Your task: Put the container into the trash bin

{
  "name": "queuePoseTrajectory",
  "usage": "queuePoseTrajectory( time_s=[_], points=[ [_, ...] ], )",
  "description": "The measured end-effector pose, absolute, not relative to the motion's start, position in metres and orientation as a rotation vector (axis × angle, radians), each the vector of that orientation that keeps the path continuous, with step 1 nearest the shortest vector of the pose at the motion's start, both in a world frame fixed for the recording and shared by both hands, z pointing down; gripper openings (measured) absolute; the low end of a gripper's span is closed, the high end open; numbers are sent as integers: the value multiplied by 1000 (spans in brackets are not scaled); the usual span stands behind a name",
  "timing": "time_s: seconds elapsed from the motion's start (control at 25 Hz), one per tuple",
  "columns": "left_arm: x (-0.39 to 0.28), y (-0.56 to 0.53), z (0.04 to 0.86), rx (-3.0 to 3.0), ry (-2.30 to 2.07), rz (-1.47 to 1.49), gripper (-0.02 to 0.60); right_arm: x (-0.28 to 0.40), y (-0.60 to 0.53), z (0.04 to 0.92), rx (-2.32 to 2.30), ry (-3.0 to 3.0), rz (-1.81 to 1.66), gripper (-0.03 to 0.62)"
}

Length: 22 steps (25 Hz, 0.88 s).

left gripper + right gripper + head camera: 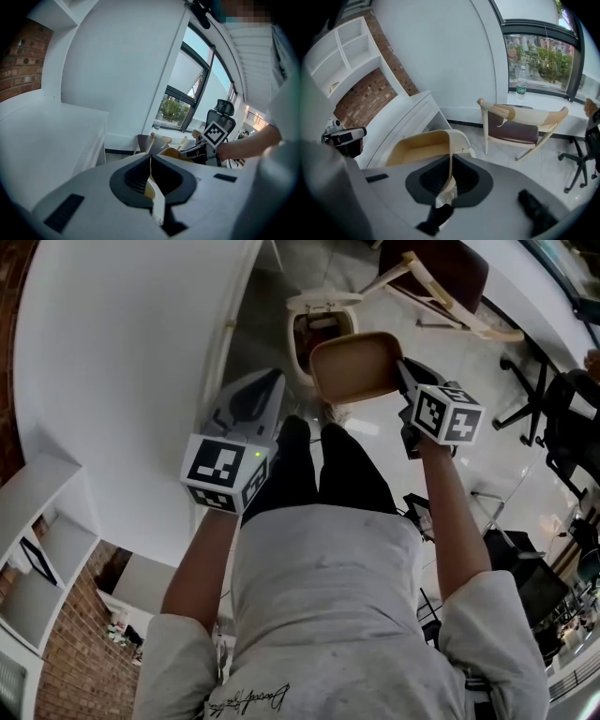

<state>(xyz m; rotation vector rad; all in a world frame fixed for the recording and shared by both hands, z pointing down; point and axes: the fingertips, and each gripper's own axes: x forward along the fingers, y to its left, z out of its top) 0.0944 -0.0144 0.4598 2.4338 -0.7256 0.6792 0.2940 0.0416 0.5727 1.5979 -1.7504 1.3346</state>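
A tan, shallow container hangs just above and to the right of the white trash bin, whose lid stands open. My right gripper is shut on the container's right wall. In the right gripper view that wall runs between the jaws, and the bin's white rim shows just behind it. My left gripper hovers left of the bin, over the table's edge. Its jaws are together and only a thin pale strip shows between them. From there I see the container and the right gripper's marker cube.
A big white round table fills the left. A wooden chair with a dark red seat stands beyond the bin. A black office chair is at the right, white shelves lower left. My black-trousered legs stand before the bin.
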Motion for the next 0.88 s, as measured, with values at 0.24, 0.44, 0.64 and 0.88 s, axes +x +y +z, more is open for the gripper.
queuePoseTrajectory(
  time_s=[0.24,0.44,0.64,0.88],
  points=[
    [95,-9,483,2404,-690,710,17,296,44,596,1592,-1727,1376,37],
    [99,-10,498,2399,-682,718,17,304,37,609,1600,-1712,1378,37],
    [102,-14,509,2389,-689,708,17,310,33,618,1598,-1705,1367,37],
    [105,-20,522,2381,-696,700,17,308,29,641,1591,-1700,1376,37]
  ],
)
